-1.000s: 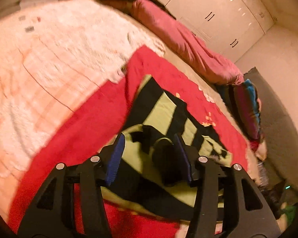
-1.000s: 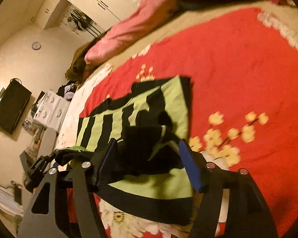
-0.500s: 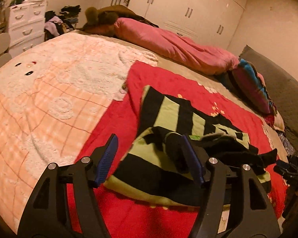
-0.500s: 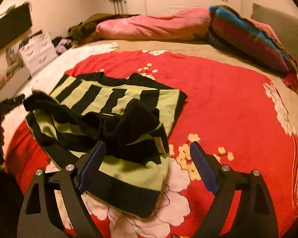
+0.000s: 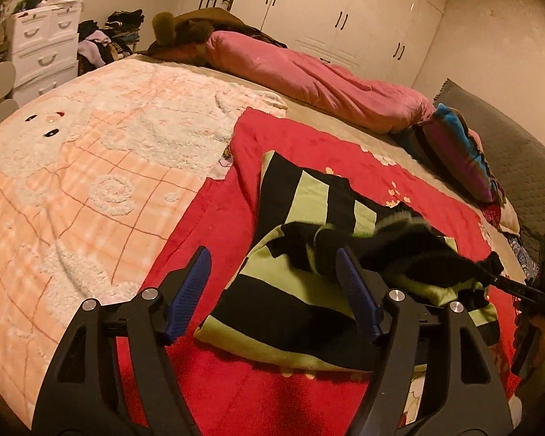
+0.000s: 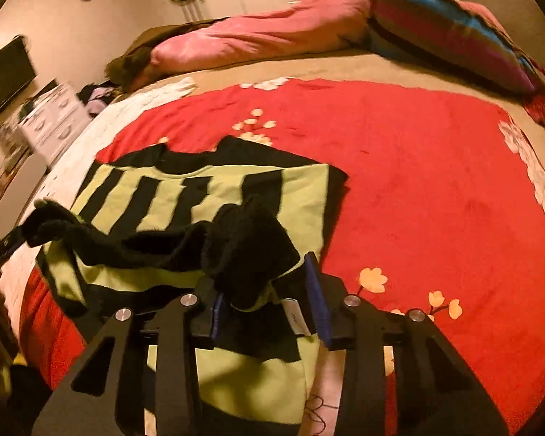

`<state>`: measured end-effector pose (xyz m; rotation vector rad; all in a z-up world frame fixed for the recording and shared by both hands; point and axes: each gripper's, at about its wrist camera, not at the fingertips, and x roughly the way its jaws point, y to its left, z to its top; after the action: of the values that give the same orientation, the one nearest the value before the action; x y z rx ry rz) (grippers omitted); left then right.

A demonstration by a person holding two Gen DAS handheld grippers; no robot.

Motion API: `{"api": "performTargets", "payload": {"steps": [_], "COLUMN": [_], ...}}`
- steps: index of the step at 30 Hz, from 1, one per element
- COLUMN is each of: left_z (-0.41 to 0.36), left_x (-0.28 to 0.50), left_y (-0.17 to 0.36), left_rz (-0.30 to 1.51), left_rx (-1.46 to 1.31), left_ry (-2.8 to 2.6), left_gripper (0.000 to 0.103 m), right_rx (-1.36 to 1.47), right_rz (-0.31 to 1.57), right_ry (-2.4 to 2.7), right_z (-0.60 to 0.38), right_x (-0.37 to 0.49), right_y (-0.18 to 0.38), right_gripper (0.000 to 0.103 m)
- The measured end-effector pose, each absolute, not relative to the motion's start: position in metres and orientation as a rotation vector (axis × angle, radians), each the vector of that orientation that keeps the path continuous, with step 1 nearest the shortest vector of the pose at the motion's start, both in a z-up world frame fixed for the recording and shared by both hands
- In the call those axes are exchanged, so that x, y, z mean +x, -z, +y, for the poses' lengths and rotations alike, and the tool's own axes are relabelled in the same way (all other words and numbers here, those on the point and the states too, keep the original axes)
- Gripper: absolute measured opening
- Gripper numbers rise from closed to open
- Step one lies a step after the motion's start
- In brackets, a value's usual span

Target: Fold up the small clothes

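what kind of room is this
Most likely a home bedroom. A wide bed fills most of the view, with a red blanket and a rolled pink quilt on it. Behind it stand white fitted wardrobes, and a white chest of drawers with clothes piled beside it.

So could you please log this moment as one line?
left hand-held gripper: opening, empty | right hand-held gripper: closing on striped top

Both tools share one build: the left gripper and the right gripper have matte black cut-out frames, round silver screw heads at the joints, and ribbed blue pads lining the fingers.
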<state>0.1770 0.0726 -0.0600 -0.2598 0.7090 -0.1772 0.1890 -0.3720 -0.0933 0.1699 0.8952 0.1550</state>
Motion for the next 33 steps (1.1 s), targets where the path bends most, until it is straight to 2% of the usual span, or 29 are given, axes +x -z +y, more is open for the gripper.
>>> {"api": "performTargets", "payload": {"steps": [5,14,21,23,25,28,30,31,33], "left_z": [0.069,0.047,0.026,0.022,0.016,0.019,0.022,0.023,0.025], "left_x": [0.178,0.214,0.26,0.263,0.262,0.259,0.255,0.252,0.244], "left_y": [0.063,0.066,0.089,0.092,0.093,0.094,0.093,0.09,0.083], "left_rz": [0.728,0.811,0.955,0.969,0.971,0.96,0.944,0.923,0.885], "left_rx": [-0.249,-0.165,-0.093,-0.085,-0.071,-0.104,-0.1,-0.085,-0.096], "left_ry": [0.187,0.21,0.218,0.229,0.219,0.211,0.199,0.19,0.201], "left_gripper": [0.066,0.068,0.067,0.052,0.049,0.028,0.012,0.004,0.001], "right_rx": [0.239,0.242,0.275,0.288,0.3,0.319,0.331,0.319,0.309], "right_rz": [0.929,0.921,0.941,0.943,0.943,0.95,0.95,0.944,0.923], "right_ry": [-0.111,-0.167,-0.165,-0.16,-0.159,-0.171,-0.191,-0.182,-0.181], "right_z": [-0.376,-0.376,-0.381,-0.384,-0.387,-0.39,-0.389,-0.388,-0.389], "right_x": [0.196,0.194,0.197,0.198,0.199,0.203,0.204,0.202,0.198], "right_y": [0.104,0.103,0.112,0.114,0.115,0.118,0.117,0.115,0.109], "right_gripper": [0.036,0.057,0.059,0.062,0.062,0.059,0.035,0.034,0.028]}}
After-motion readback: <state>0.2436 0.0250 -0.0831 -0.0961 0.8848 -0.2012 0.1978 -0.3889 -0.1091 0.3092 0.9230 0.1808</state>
